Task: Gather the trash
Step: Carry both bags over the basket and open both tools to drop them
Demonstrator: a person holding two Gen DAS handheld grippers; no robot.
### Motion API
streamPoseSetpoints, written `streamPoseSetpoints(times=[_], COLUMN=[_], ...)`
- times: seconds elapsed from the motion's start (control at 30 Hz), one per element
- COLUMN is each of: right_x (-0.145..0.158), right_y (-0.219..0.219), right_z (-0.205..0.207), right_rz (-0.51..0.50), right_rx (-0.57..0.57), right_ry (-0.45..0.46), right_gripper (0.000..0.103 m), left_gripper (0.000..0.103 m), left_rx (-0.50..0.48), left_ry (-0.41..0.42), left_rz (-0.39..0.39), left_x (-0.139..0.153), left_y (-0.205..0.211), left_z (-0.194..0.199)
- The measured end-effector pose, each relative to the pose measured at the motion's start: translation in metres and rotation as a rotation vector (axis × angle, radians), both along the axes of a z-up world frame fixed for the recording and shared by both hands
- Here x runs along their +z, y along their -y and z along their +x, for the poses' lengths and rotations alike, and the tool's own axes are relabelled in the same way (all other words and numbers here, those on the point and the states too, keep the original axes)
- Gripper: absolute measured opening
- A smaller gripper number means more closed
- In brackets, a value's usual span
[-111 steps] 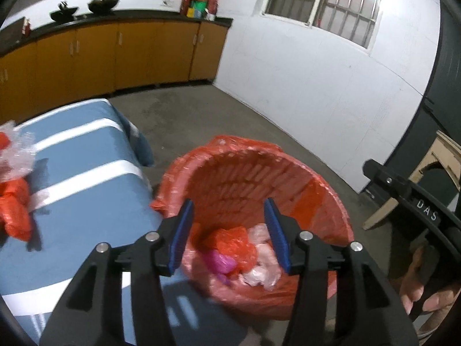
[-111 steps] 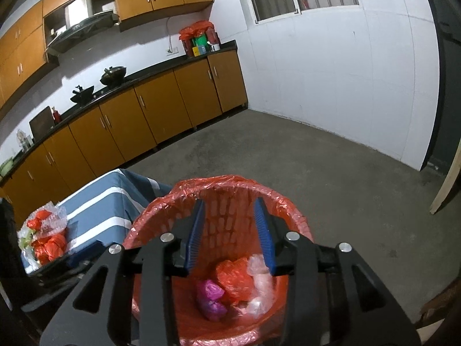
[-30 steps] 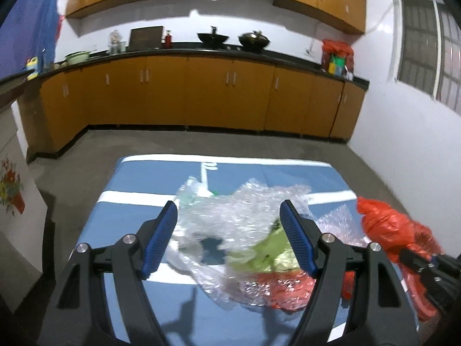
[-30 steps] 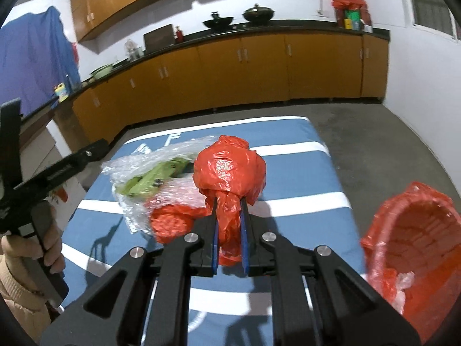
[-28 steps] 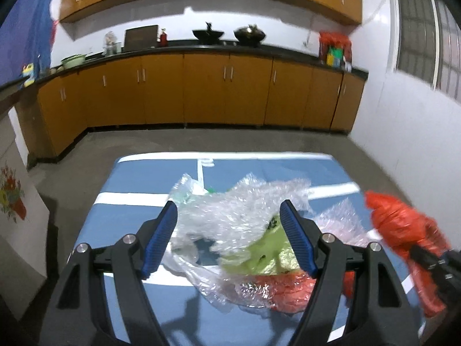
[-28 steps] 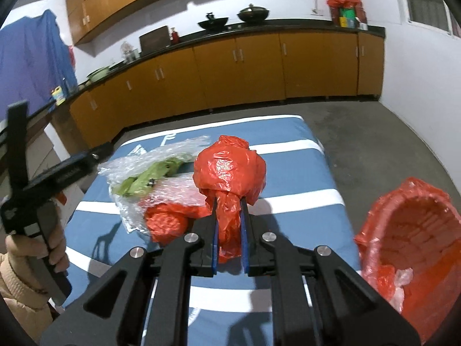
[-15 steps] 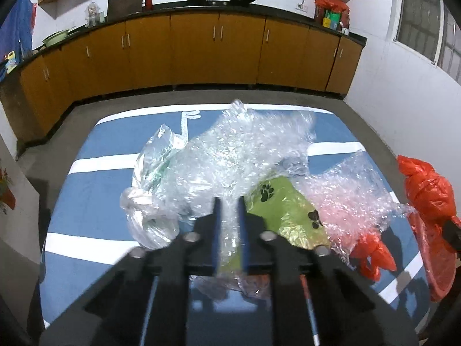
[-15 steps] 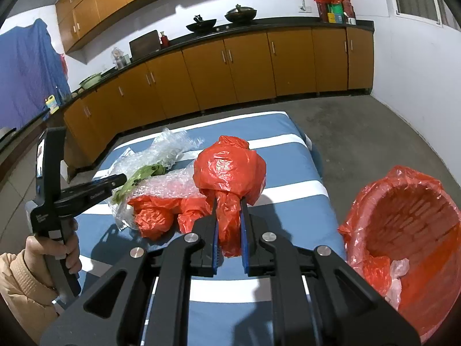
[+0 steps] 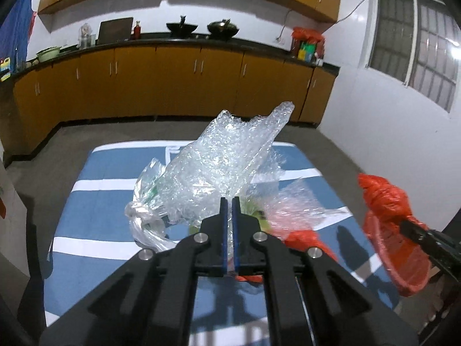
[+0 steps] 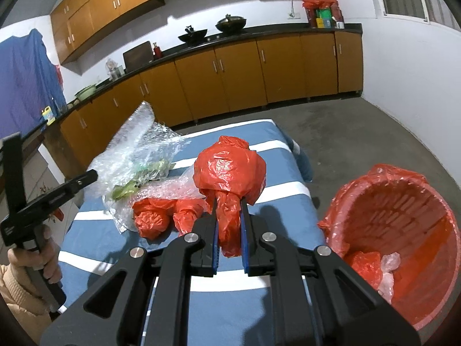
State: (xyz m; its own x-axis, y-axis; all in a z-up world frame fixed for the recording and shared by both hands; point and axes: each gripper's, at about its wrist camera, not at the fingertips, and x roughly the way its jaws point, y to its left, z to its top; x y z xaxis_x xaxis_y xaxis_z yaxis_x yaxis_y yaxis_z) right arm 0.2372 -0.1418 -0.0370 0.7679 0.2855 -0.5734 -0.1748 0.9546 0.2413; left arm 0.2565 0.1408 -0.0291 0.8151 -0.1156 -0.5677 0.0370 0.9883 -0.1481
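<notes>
My left gripper (image 9: 229, 201) is shut on a sheet of clear bubble wrap (image 9: 227, 155) and holds it raised above the blue striped table (image 9: 95, 196). My right gripper (image 10: 228, 201) is shut on the tail of a knotted red plastic bag (image 10: 229, 170), lifted off the table. The red-lined trash basket (image 10: 403, 230) stands on the floor right of the table, with red and clear scraps inside. The left gripper (image 10: 89, 177) shows in the right wrist view, and the red bag (image 9: 383, 199) in the left wrist view.
More trash lies on the table: a clear bag with green contents (image 10: 135, 184), pinkish bubble wrap (image 9: 294, 201) and two crumpled red bags (image 10: 151, 219). Orange kitchen cabinets (image 9: 178, 86) line the far wall. Bare concrete floor (image 10: 360, 144) surrounds the table.
My left gripper closed on the bubble wrap and lifted it off the pile. My right gripper carried the red bag up and toward the basket side.
</notes>
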Motion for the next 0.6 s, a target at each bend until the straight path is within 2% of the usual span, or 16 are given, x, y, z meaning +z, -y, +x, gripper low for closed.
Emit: streamPoseSetpoints(times=[0.2, 0.4, 0.6], right_x=[0.007, 0.013, 0.019], right_y=[0.018, 0.042, 0.065], right_z=[-0.015, -0.029, -0.046], right_rz=[0.007, 0.011, 0.009], right_rx=[-0.040, -0.089, -0.155], right_ry=[0.019, 0.034, 0.051], right_gripper=[0.012, 0.012, 0.012], left_gripper=[0.004, 0.004, 0.004], left_rx=[-0.042, -0.122, -0.207], left_ry=[0.050, 0.091, 0.107], left_rz=[-0.024, -0.033, -0.039], left_x=[0.024, 0.045, 0.052], left_y=[0.015, 0.047, 0.083], left_z=[-0.022, -0.044, -0.056])
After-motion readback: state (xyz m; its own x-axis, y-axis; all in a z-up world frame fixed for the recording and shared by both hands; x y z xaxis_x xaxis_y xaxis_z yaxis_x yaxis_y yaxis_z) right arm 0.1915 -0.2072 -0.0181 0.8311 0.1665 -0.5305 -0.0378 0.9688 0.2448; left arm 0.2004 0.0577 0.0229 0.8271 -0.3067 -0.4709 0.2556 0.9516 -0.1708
